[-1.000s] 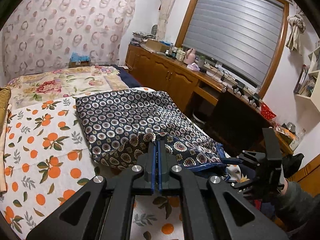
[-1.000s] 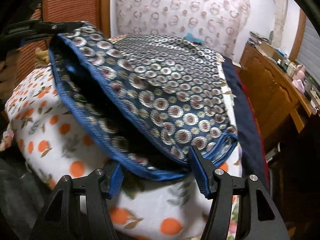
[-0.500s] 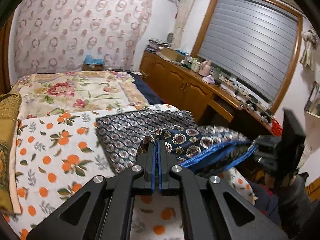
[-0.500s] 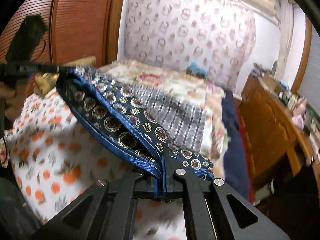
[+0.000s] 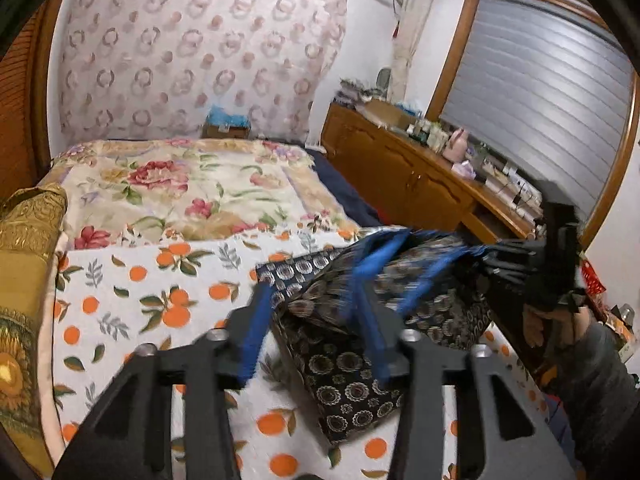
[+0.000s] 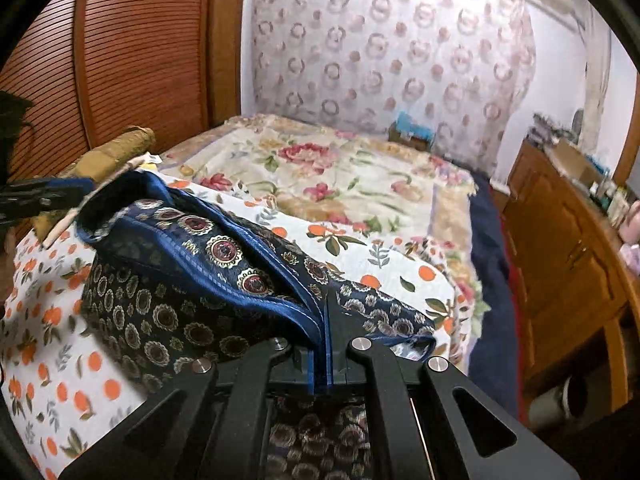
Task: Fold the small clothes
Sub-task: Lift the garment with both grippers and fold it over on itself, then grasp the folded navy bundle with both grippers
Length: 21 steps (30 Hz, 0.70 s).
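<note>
Navy patterned garment (image 6: 208, 280), one, lies bunched on my bed (image 5: 132, 292): my right gripper (image 6: 325, 344) pinches its blue hem, my left gripper (image 5: 316, 320) gapes apart, holding nothing.

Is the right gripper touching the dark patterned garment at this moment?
Touching. The right wrist view shows the right gripper with its jaws closed on the blue-trimmed edge of the patterned garment.
</note>
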{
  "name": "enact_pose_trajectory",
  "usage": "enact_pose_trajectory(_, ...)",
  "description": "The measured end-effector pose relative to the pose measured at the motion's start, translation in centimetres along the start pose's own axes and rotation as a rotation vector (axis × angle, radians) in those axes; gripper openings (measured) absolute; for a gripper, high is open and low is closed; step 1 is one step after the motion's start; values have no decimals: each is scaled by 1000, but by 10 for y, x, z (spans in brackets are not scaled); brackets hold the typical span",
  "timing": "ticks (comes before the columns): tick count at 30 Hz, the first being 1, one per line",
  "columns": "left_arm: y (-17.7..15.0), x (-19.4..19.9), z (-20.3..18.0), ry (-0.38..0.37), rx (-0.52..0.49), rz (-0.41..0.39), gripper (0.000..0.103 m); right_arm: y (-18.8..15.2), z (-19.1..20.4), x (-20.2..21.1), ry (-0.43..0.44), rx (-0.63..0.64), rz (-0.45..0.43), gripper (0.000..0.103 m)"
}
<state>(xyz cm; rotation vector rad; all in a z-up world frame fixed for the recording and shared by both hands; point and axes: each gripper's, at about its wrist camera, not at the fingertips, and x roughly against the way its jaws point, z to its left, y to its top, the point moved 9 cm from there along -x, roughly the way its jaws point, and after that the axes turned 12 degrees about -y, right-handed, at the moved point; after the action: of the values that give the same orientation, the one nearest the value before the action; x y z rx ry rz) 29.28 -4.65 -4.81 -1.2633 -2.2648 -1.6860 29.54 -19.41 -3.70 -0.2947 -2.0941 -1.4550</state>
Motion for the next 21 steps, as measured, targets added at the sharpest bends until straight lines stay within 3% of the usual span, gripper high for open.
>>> enact_pose_trajectory(3,-3,-8,8,19,-16,27,52,13,-12,-7,1,-28,3,4)
enact_pose_trajectory(5,-7,-18,11,20,-23,55,52,22,-18,-10,-16,-53,8,17)
enact_pose_trajectory(9,-15,-37,18,37,-24,105,52,43,-27,-8,-73,-103,-16,27)
enact_pose_trajectory(11,-15,-47,24,57,-22,130,52,52,-33,-7,-112,-132,-32,42)
enact_pose_trajectory(13,-15,-56,32,68,-19,150,52,54,-35,1,-130,-152,-46,44)
enact_pose_trajectory(15,-15,-61,37,76,-17,161,52,51,-35,9,-129,-168,-48,45)
enact_pose_trajectory(17,-15,-67,44,86,-6,174,52,41,-32,19,-113,-175,-44,61)
enact_pose_trajectory(19,-17,-74,51,79,13,193,52,21,-22,22,-76,-177,-25,70)
enact_pose_trajectory(21,-20,-81,55,71,25,215,52,-1,-19,16,-53,-174,33,70)
